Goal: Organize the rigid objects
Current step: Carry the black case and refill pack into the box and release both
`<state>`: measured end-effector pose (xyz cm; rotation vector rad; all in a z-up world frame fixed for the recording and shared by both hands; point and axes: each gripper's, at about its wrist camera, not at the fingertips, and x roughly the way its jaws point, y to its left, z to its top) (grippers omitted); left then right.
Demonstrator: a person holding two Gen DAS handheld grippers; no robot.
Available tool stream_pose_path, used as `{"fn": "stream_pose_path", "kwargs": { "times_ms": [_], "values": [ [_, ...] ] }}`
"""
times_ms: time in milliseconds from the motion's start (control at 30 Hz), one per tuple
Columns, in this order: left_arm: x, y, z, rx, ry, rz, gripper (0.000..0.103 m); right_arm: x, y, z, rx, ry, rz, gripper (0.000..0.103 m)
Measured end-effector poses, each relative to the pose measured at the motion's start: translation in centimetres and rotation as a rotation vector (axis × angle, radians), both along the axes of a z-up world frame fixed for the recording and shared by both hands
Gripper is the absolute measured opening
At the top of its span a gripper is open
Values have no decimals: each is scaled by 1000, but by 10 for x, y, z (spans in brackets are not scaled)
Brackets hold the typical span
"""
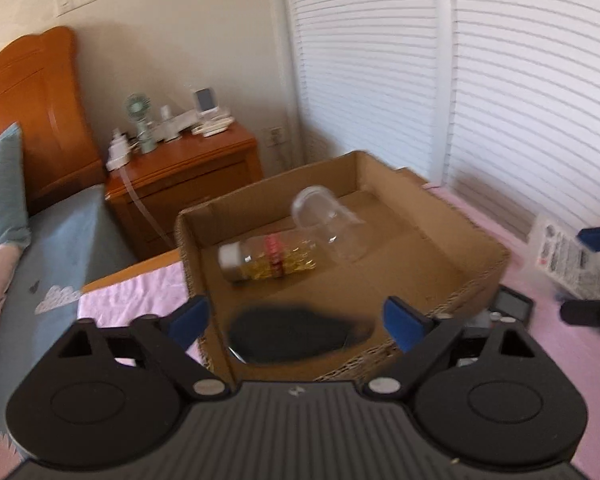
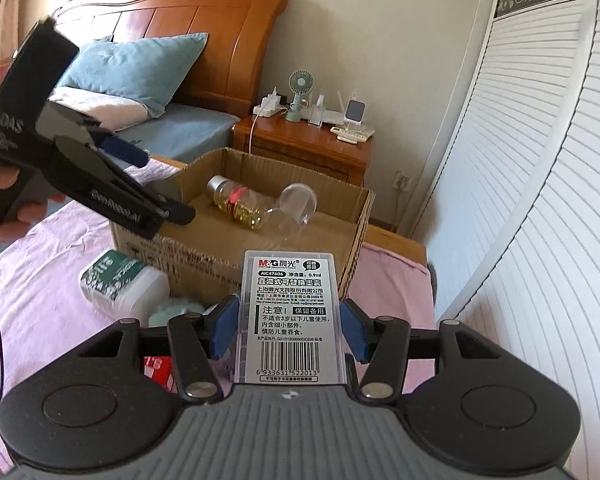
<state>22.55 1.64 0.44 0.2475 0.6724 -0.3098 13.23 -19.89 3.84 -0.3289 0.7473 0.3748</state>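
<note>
Bottle (image 2: 234, 202) and cup (image 2: 296, 204) lie inside box (image 2: 356, 216).

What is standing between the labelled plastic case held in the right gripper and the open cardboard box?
Nothing visible blocks it. The right gripper holds the plastic case in front of the cardboard box, whose top is open. The left gripper hangs over the box's left edge, beside that path.

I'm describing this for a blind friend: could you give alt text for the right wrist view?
The right gripper clamps a clear plastic case with a printed label, held before an open cardboard box on a pink bedspread. Inside lie a jar and a clear cup; the left gripper hangs open at the left.
</note>
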Motion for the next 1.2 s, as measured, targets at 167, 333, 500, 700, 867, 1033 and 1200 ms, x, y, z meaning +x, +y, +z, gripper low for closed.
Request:
{"fn": "stream_pose_path", "kwargs": {
  "times_ms": [167,333,500,700,867,1033,1200],
  "values": [
    [-28,7,4,14,7,37,100,9,2,1,0,1,2,60],
    [-65,15,13,-30,46,46,101,18,7,3,13,12,8,60],
    [-92,22,15,-87,73,93,102,31,15,7,31,29,13,60],
    [-108,30,15,-125,65,167,102,61,25,10,36,48,3,60],
    [-115,33,12,-109,46,223,102,91,32,2,56,81,-15,60],
    [-120,36,6,-121,61,224,102,114,45,-10,41,115,13,60],
    [-121,39,3,-133,67,229,102,116,52,-20,33,134,13,93]
  ]
}}
